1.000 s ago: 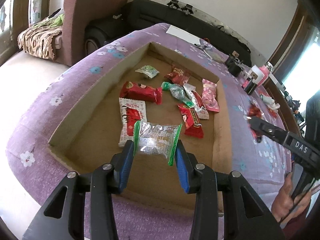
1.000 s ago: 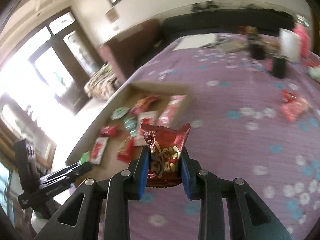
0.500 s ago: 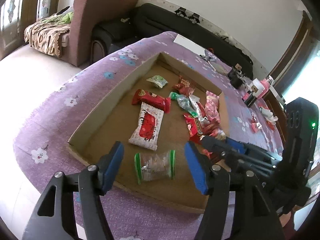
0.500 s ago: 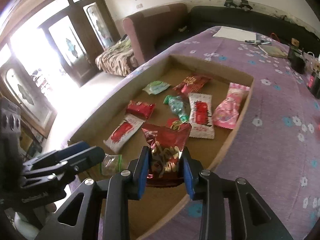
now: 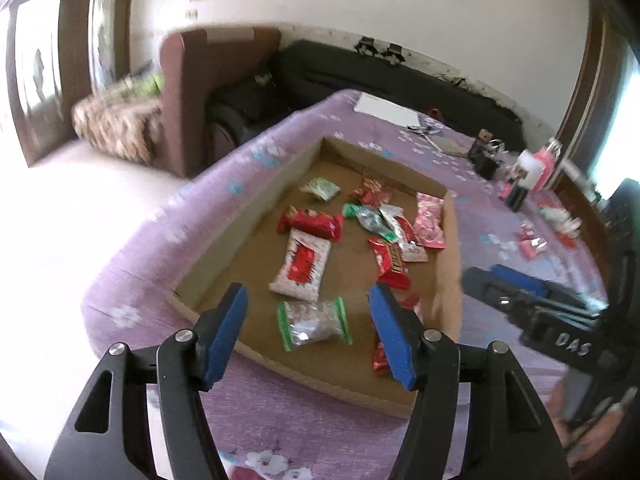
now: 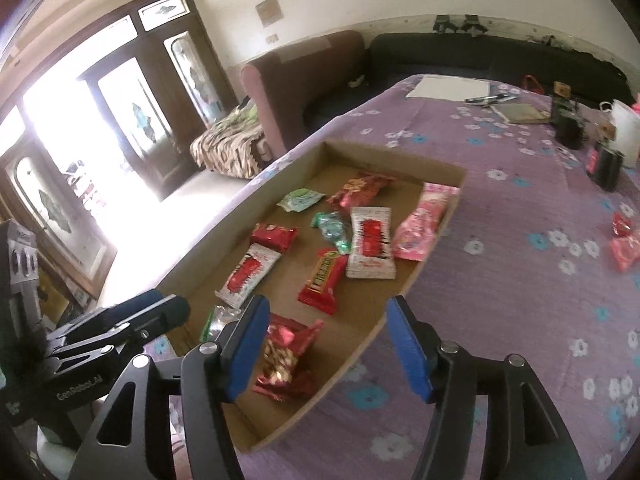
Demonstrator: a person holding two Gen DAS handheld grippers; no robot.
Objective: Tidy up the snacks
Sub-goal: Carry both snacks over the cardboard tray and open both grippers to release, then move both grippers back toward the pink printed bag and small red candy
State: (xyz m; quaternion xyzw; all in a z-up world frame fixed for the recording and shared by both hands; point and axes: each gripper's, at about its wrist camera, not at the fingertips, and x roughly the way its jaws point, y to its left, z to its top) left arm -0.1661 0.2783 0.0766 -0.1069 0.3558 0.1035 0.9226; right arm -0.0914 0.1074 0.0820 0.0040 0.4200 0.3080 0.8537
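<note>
A shallow cardboard tray [image 5: 448,240] [image 6: 400,288] on the purple flowered cloth holds several snack packs. My left gripper [image 5: 310,340] is open and empty above the tray's near edge; a clear pack with green ends [image 5: 314,322] lies in the tray below it. My right gripper [image 6: 330,350] is open above the tray's near corner; a red nut pack [image 6: 286,354] lies in the tray by its left finger [image 6: 246,348]. The right gripper also shows at the right of the left wrist view [image 5: 524,292]. Two red packs [image 6: 624,242] lie loose on the cloth at right.
Dark cups and a white-and-pink container [image 5: 532,166] stand at the table's far right. Paper [image 6: 448,87], pens and a notebook lie at the far end. A maroon armchair [image 6: 304,76] and a black sofa [image 5: 360,72] stand behind the table.
My right gripper opened and let the red nut pack drop into the tray. My left gripper let go of the clear green-ended pack earlier and has drawn back, open.
</note>
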